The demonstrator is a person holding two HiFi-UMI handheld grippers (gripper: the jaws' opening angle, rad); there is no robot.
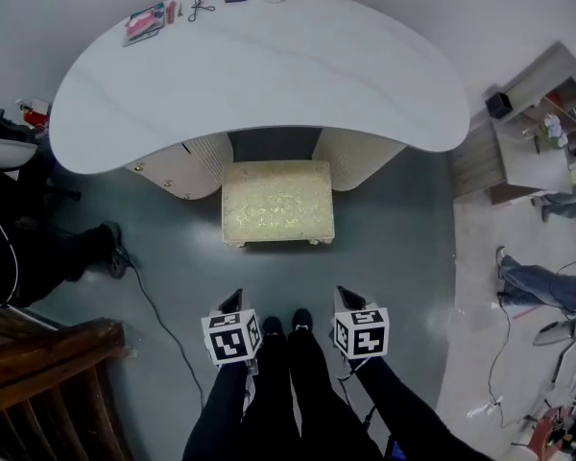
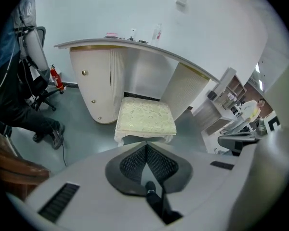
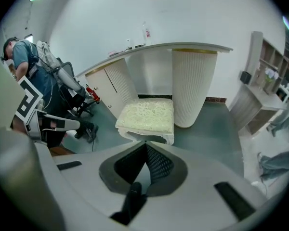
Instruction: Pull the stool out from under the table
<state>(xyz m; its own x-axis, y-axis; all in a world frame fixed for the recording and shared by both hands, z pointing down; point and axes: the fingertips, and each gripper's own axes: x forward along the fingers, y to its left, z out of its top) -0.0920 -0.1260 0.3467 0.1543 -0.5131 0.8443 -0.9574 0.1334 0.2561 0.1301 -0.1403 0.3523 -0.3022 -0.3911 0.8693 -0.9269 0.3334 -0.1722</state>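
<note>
Keeping the left gripper (image 2: 145,147) and right gripper (image 3: 145,146) clamped shut on nothing, we judge the stool (image 1: 276,203), ahead of both and untouched, already largely clear of the table (image 1: 259,65); little remains.

Floor (image 1: 280,279) before stool (image 1: 276,203) open; pedestals (image 1: 194,164) flank it L/R.

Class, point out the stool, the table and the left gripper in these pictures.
stool (image 1: 276,203), head view, middle of its cushioned seat.
table (image 1: 269,65), head view, bare part of its white top.
left gripper (image 2: 146,144), left gripper view, where its shut jaw tips meet.
</note>
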